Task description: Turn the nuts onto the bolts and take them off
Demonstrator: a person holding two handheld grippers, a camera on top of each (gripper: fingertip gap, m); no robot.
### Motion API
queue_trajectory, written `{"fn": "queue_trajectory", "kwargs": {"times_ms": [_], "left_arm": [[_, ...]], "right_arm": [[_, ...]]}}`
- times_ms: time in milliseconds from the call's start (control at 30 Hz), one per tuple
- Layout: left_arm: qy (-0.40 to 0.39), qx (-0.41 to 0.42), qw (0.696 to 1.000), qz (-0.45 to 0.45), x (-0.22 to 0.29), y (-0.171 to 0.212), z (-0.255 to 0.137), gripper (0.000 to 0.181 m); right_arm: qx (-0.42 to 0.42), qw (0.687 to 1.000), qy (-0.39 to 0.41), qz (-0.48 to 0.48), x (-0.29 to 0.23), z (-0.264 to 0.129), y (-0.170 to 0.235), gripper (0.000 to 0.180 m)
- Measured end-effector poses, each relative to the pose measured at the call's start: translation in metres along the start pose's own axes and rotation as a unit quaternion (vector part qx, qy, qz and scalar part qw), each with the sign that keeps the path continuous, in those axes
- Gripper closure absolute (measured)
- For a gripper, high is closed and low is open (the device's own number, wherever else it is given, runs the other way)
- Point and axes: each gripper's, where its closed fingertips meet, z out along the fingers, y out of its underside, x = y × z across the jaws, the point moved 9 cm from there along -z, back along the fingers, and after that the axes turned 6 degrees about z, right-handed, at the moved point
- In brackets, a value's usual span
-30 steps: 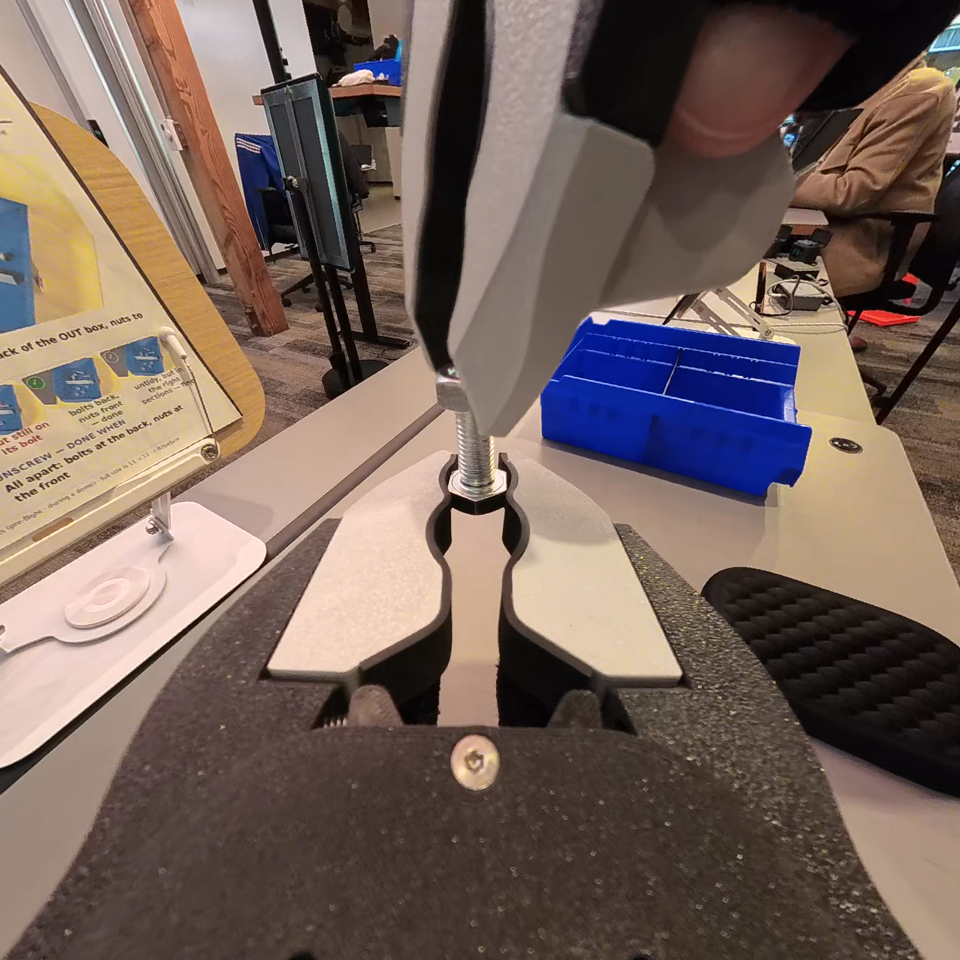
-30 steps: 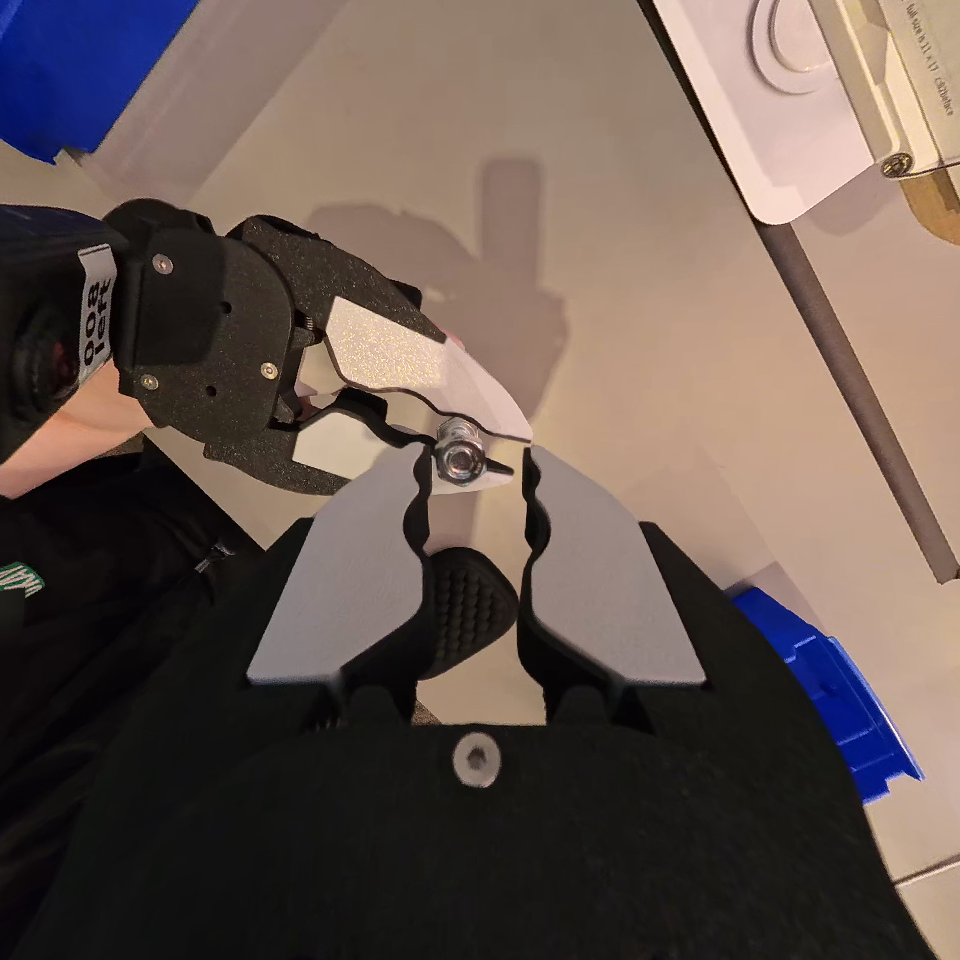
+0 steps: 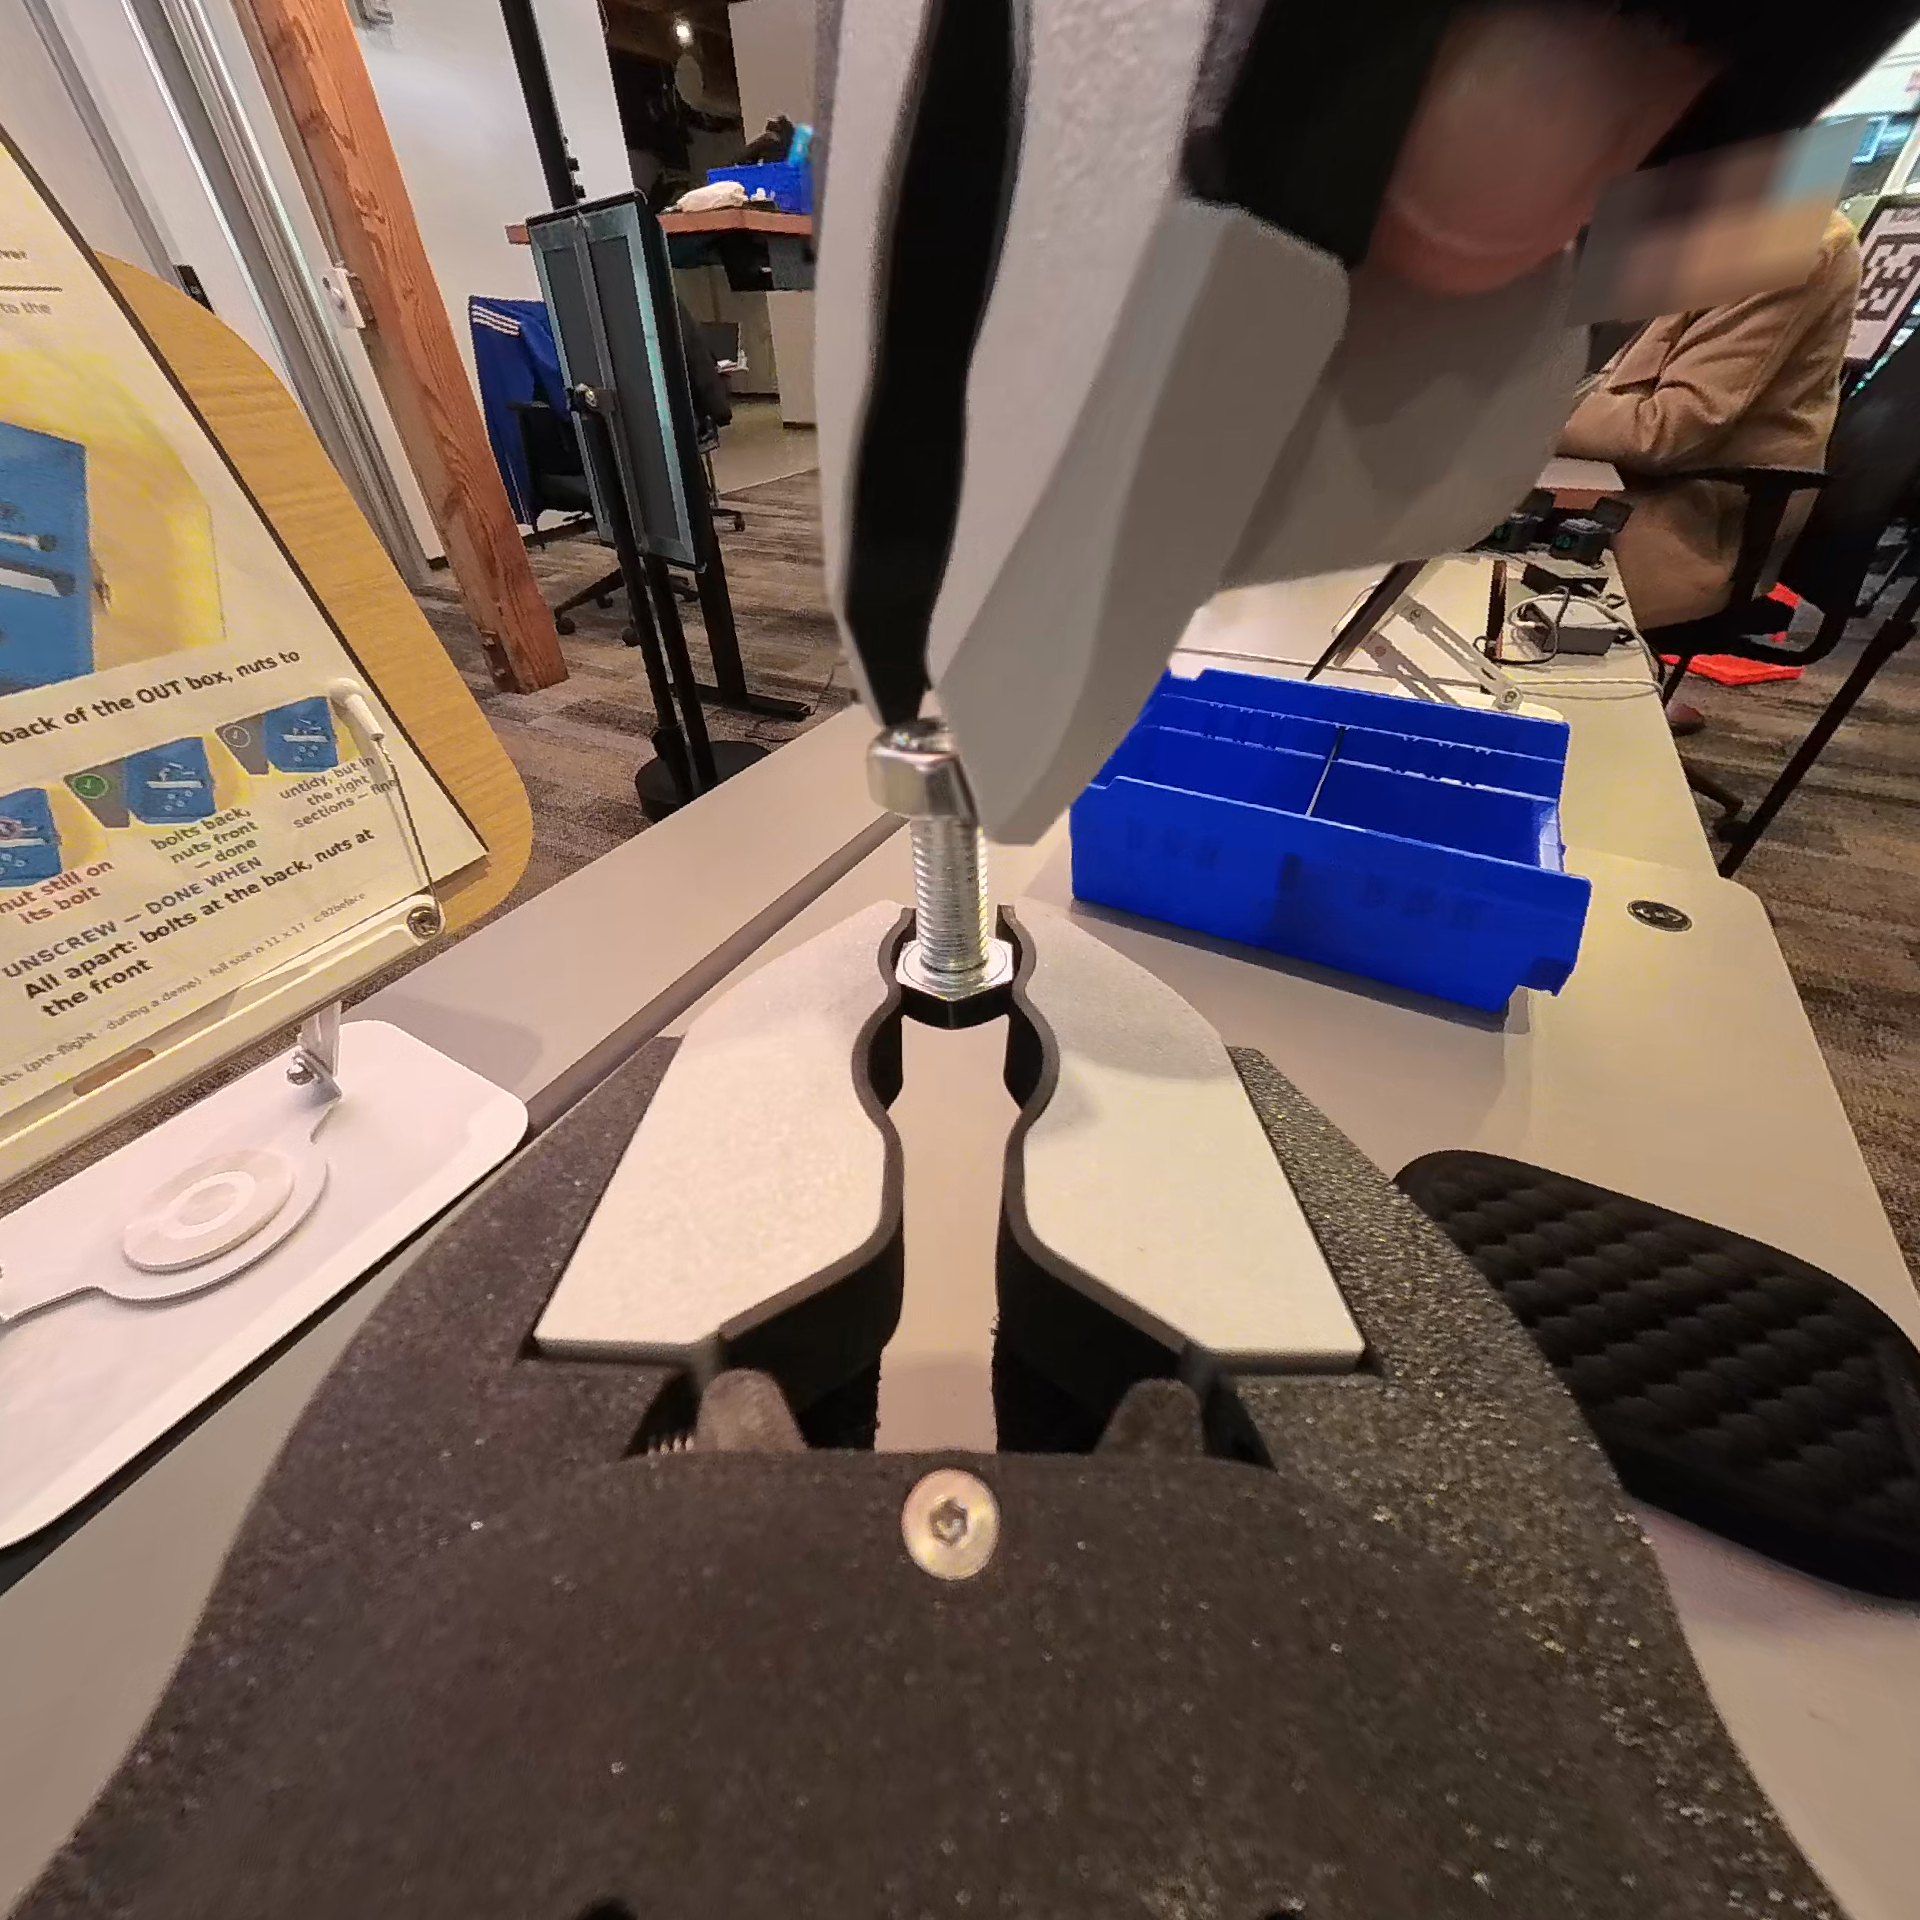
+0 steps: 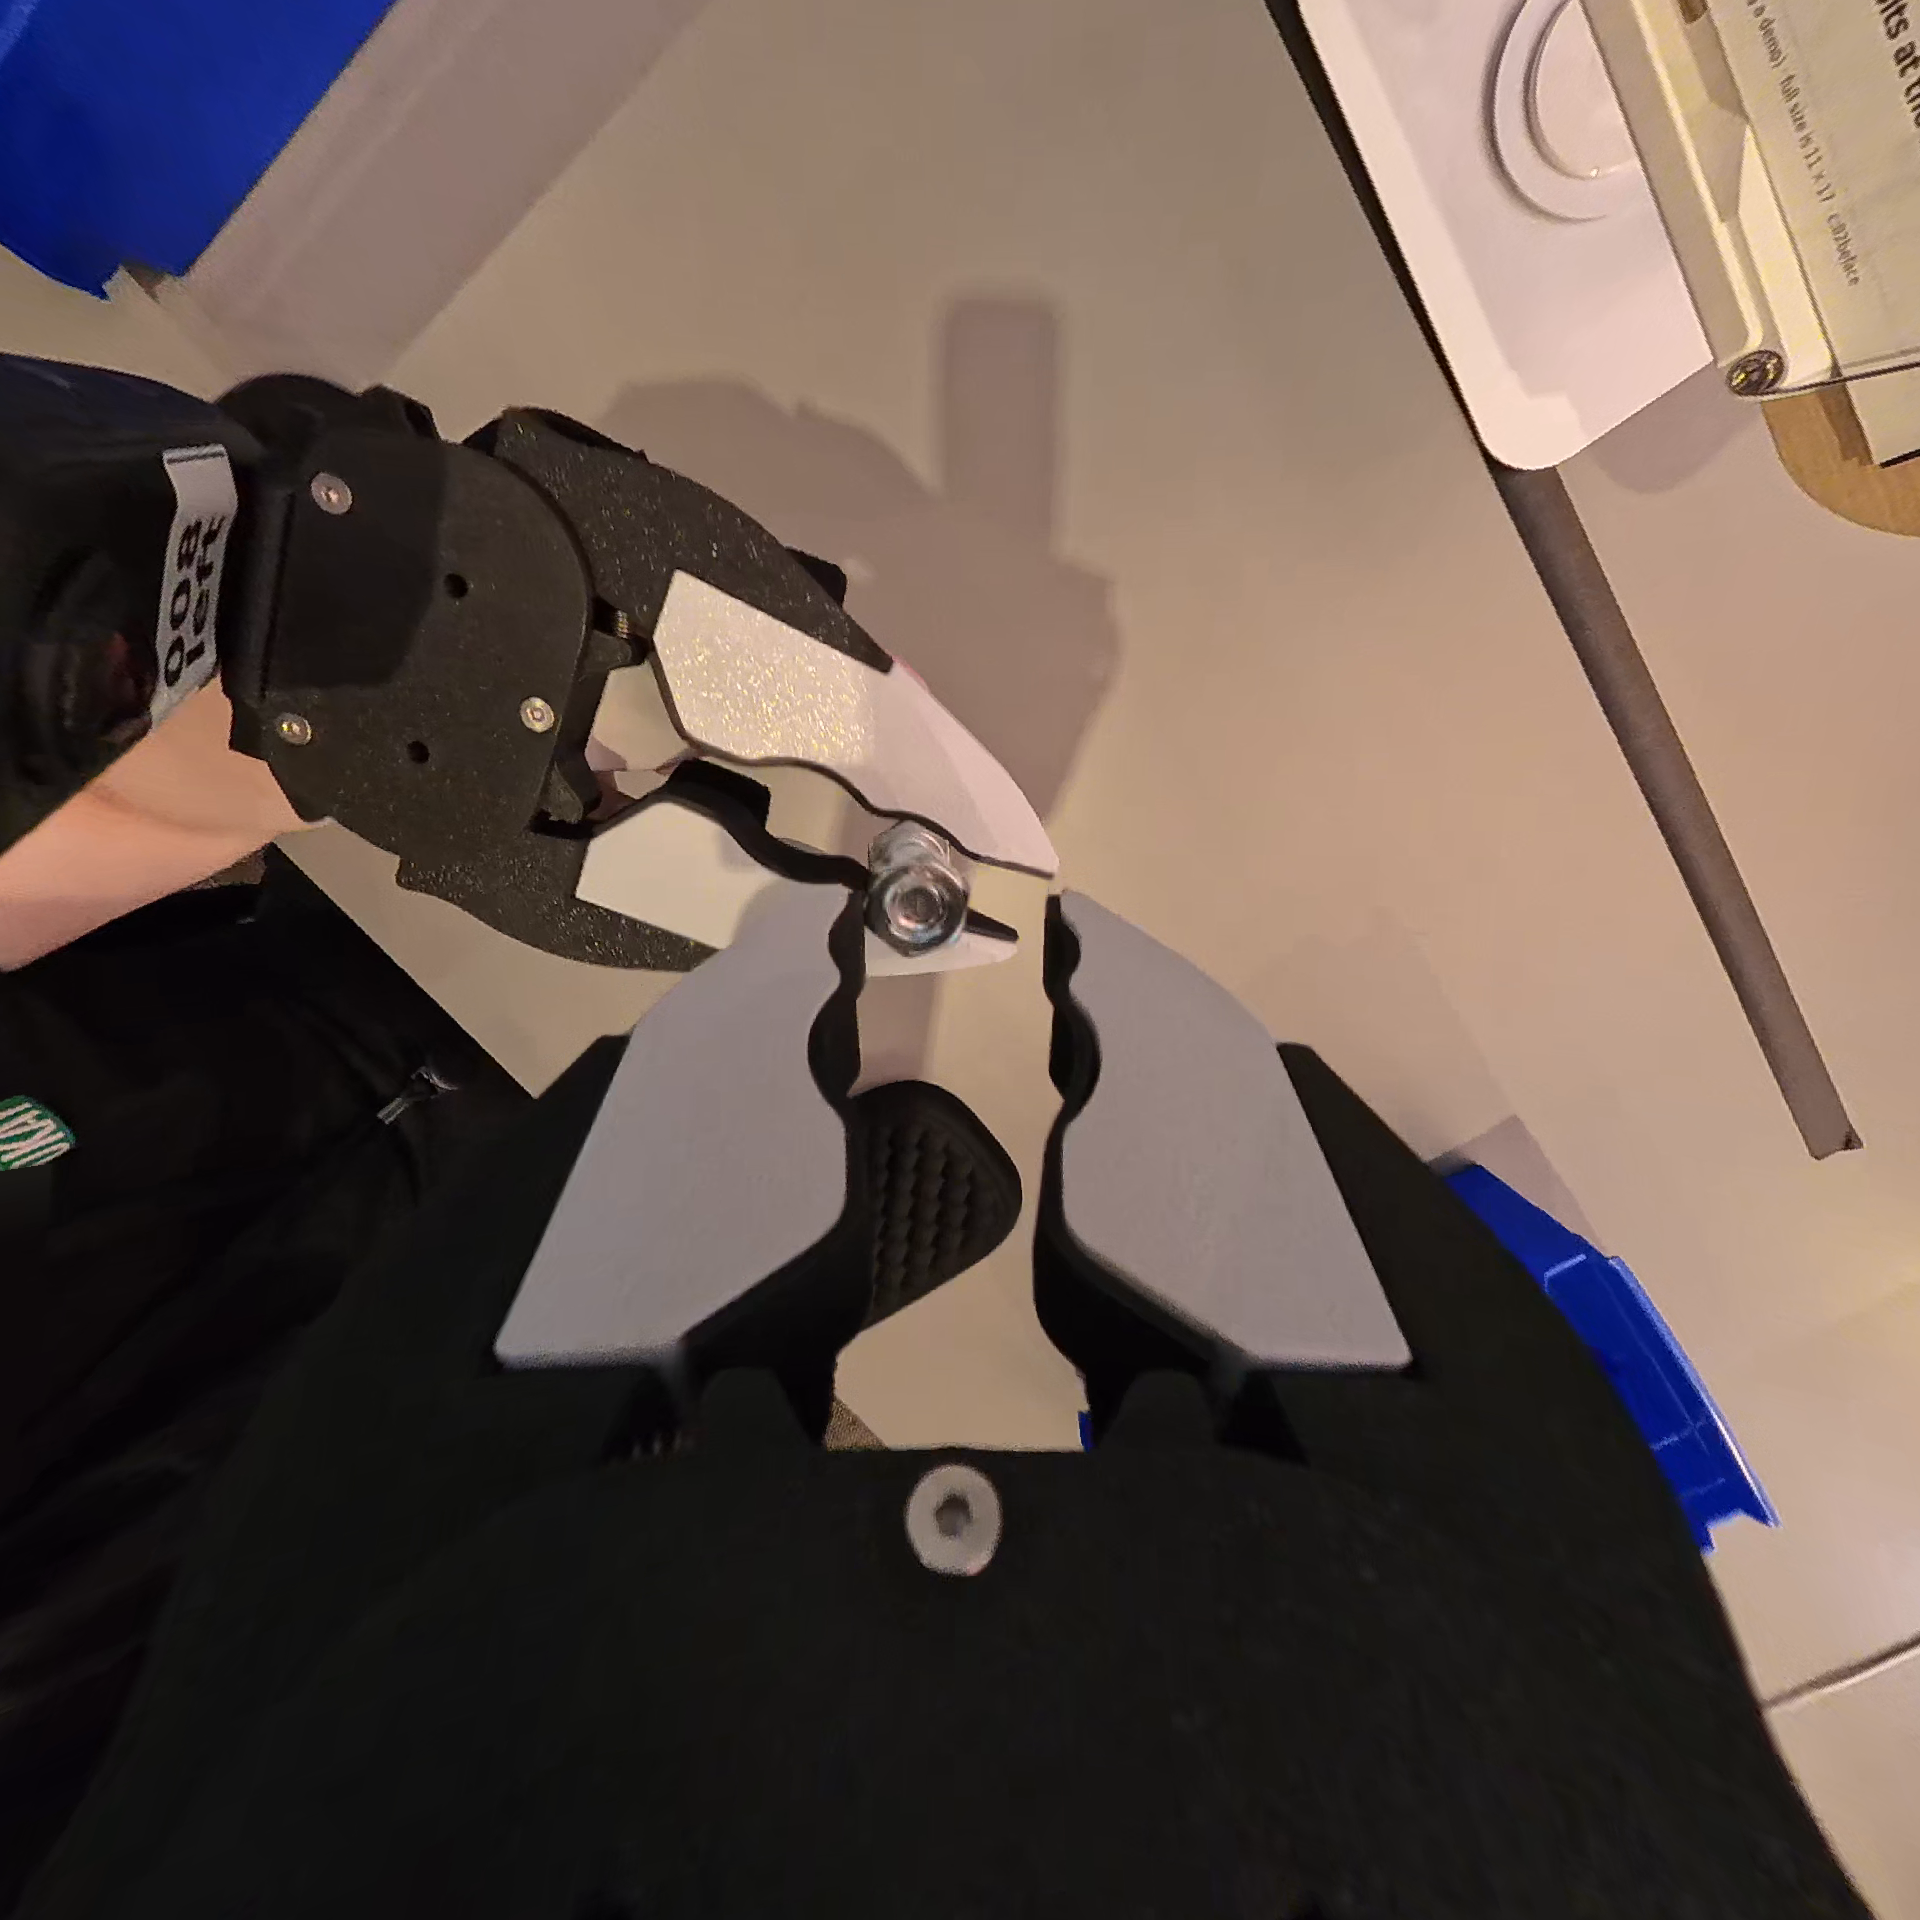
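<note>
Jaws of my left gripper (image 3: 951,935) are clenched on the lower end of the bolt (image 3: 945,883), at a hex piece I take to be its head, and hold the shank upright above the table (image 3: 1662,1039). Jaws of my right gripper (image 4: 951,904) stand released. The nut (image 3: 920,774) sits between them, close against one finger, with a plain gap to the other.

Position of work: the nut is at the very top of the thread, with the bolt's end just showing through it. The thread below it is bare down to the left jaws.

Step in hand, as I judge it: turning the nut, with the right gripper between grips. Whether the nut is going on or coming off cannot be told from its place alone.

Next move calls for centring the right jaws on the nut's flats, closing squarely and turning about the bolt's axis while the left holds firm. So few threads are engaged that a skewed grip could cross-thread the nut or knock it off.

Surface: plain grey table. A blue divided bin (image 3: 1320,862) stands behind the work, and a black textured pad (image 3: 1683,1351) lies to the right. An instruction placard (image 3: 208,779) stands at left on a white base (image 3: 260,1174).

Room: open office with carpet and a wooden post (image 3: 384,312). A seated person (image 3: 1714,416) is at a far desk.
</note>
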Motion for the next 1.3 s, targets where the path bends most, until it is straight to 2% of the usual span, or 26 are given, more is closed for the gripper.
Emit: {"fn": "queue_trajectory", "kwargs": {"times_ms": [267,533,1300], "left_arm": [[0.002,0.003,1.000,-0.001,0.000,-0.002,-0.002,0.166],[0.001,0.007,1.000,0.001,0.001,-0.004,-0.004,0.166],[0.001,0.008,1.000,0.002,0.001,-0.005,-0.005,0.166]], "right_arm": [[0.021,1.000,-0.019,-0.003,-0.002,-0.008,0.002,0.148],[0.010,1.000,0.005,-0.011,-0.007,-0.003,-0.007,0.148],[0.013,1.000,-0.020,-0.011,0.001,-0.013,0.011,0.151]]}}
